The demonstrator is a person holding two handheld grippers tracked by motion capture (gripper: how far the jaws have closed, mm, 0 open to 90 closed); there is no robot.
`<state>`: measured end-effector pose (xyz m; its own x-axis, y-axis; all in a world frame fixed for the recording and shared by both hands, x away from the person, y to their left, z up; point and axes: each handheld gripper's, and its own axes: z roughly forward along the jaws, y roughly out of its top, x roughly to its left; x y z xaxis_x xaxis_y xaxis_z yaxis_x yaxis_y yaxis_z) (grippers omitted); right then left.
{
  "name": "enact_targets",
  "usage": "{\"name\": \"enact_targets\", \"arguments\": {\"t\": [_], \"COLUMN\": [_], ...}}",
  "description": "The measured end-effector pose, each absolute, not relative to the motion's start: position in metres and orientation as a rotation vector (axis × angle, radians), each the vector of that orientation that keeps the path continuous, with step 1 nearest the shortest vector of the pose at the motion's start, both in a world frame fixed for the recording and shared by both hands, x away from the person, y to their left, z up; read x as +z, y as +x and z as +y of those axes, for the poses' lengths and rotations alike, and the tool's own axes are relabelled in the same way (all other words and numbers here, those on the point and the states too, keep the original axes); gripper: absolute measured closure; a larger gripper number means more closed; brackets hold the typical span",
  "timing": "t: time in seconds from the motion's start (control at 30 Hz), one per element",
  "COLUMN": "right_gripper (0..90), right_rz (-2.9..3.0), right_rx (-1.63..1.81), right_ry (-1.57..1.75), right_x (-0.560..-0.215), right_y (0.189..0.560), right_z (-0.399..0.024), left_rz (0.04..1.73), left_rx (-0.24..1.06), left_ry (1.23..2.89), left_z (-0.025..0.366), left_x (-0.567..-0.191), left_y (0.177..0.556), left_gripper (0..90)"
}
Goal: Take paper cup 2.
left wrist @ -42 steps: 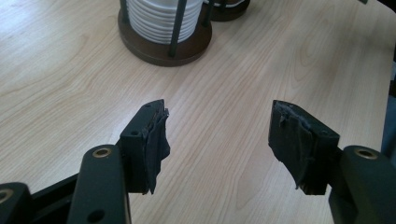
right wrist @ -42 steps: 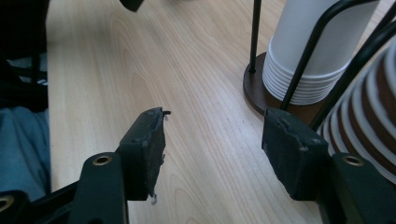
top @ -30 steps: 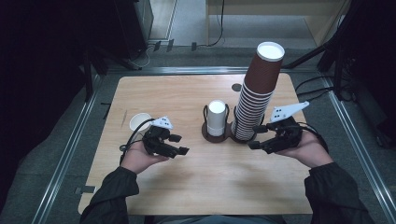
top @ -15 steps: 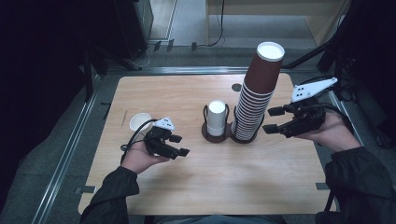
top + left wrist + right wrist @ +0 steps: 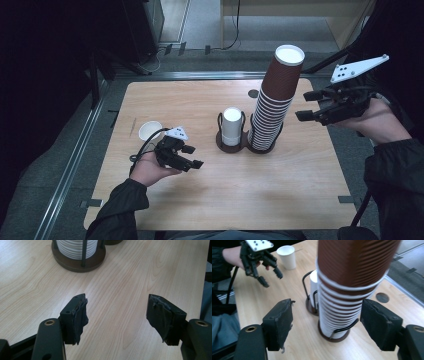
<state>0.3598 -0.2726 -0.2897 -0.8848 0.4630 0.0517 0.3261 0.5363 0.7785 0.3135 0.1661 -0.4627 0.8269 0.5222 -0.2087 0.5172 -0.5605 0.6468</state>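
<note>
Pale wooden table (image 5: pixel 200 200). One tall stack of brown ribbed paper cups (image 5: pixel 275 107) in a dark wire holder, one short white cup stack (image 5: pixel 231 126) in a second holder beside it, one loose white paper cup (image 5: pixel 149 131) at left. Right gripper (image 5: pixel 316 106) raised beside the tall stack — jaws spread, empty. Left gripper (image 5: pixel 189 156) low over the table — jaws apart, empty.

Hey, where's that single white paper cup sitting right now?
In the high view, the single white cup stands on the table's left side, just beyond the left gripper and apart from the cup holder at the centre.
</note>
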Motion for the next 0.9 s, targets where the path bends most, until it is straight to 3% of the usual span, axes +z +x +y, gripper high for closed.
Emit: {"name": "enact_targets", "arguments": {"t": [0.47,0.9], "right_gripper": [15.0,13.1], "right_rz": [2.560,2.573], "right_rx": [1.310,1.273], "right_ry": [0.700,0.675], "right_x": [-0.266,-0.257], "right_y": [0.396,0.413], "right_z": [-0.256,-0.221], "left_rz": [0.736,0.720], "left_rx": [0.017,0.000], "left_ry": [2.279,2.296], "left_z": [0.163,0.161], "left_x": [-0.463,-0.466], "left_y": [0.311,0.310], "left_gripper": [33.1,33.1]}}
